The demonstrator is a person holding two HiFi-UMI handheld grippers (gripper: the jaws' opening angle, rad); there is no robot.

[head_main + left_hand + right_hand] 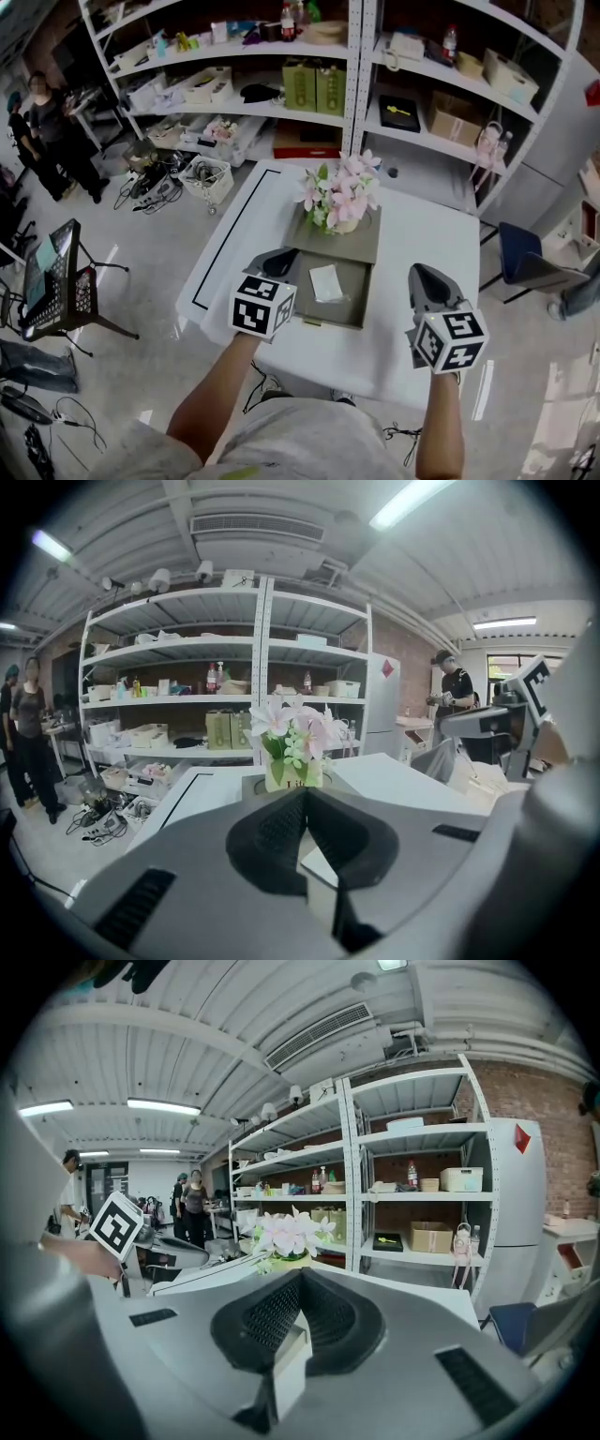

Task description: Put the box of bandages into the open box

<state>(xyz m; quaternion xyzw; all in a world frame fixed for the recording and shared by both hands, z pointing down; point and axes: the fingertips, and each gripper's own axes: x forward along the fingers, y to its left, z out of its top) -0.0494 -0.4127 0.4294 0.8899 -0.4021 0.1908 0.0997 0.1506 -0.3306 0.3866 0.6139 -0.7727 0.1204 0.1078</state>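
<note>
In the head view a flat olive open box (pixel 349 311) rests on the white table (pixel 422 234). A small white box of bandages (pixel 326 283) lies inside it. The lid is folded back and a pot of pink flowers (pixel 339 195) stands on it. My left gripper (pixel 276 257) hovers at the open box's left edge, jaws shut and empty. To the right of the box my right gripper (pixel 421 276) hangs over bare table, also shut and empty. The left gripper (pixel 305 795) looks toward the flowers (pixel 294 739). The right gripper (pixel 300 1277) sees the flowers (pixel 289 1234) too.
Metal shelves (pixel 352 75) with boxes and bottles stand behind the table. Two people (pixel 42 131) stand at the far left, and another person (pixel 455 691) is at the right of the left gripper view. A stand with a screen (pixel 52 277) is left of the table, a blue chair (pixel 525 267) right.
</note>
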